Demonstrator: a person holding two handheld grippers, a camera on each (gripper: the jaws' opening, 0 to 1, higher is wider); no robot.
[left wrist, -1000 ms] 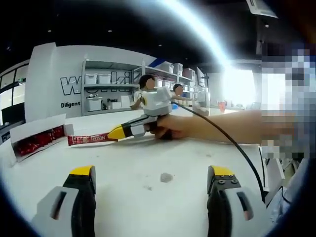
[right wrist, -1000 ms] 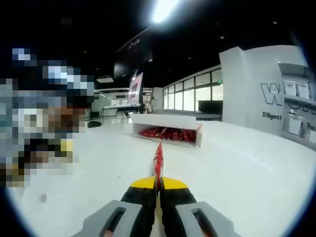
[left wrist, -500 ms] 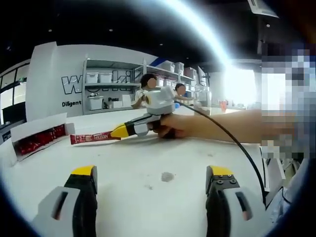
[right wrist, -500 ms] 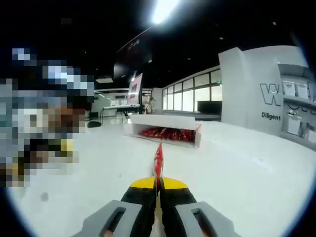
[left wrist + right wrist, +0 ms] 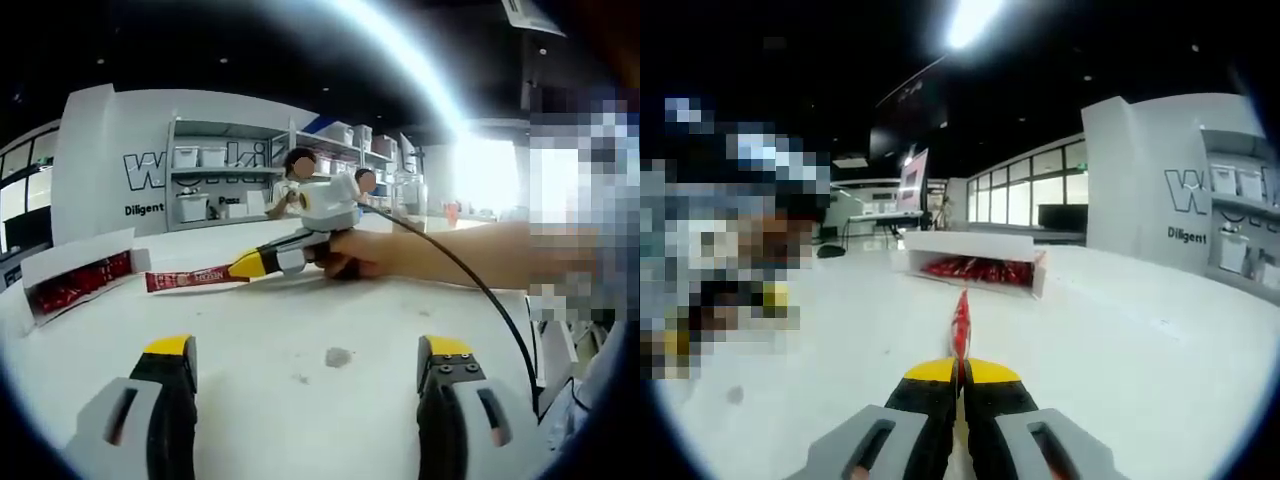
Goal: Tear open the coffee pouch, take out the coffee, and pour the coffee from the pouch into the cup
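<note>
Right gripper (image 5: 961,375) was clamped on one end of the slim red foil coffee stick pouch (image 5: 195,278), held just above the white table (image 5: 330,330). Left gripper (image 5: 305,400) sat wide apart, empty. Pouch looked light, floppy, slick; best pinched at its free end to tear.

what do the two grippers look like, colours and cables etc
Both match: light grey bodies with slotted sides, black jaws capped by yellow tips. The left gripper shows this in its own view. The right gripper, seen side-on in the left gripper view, has a white box on top and a black cable trailing back along the person's bare forearm.
</note>
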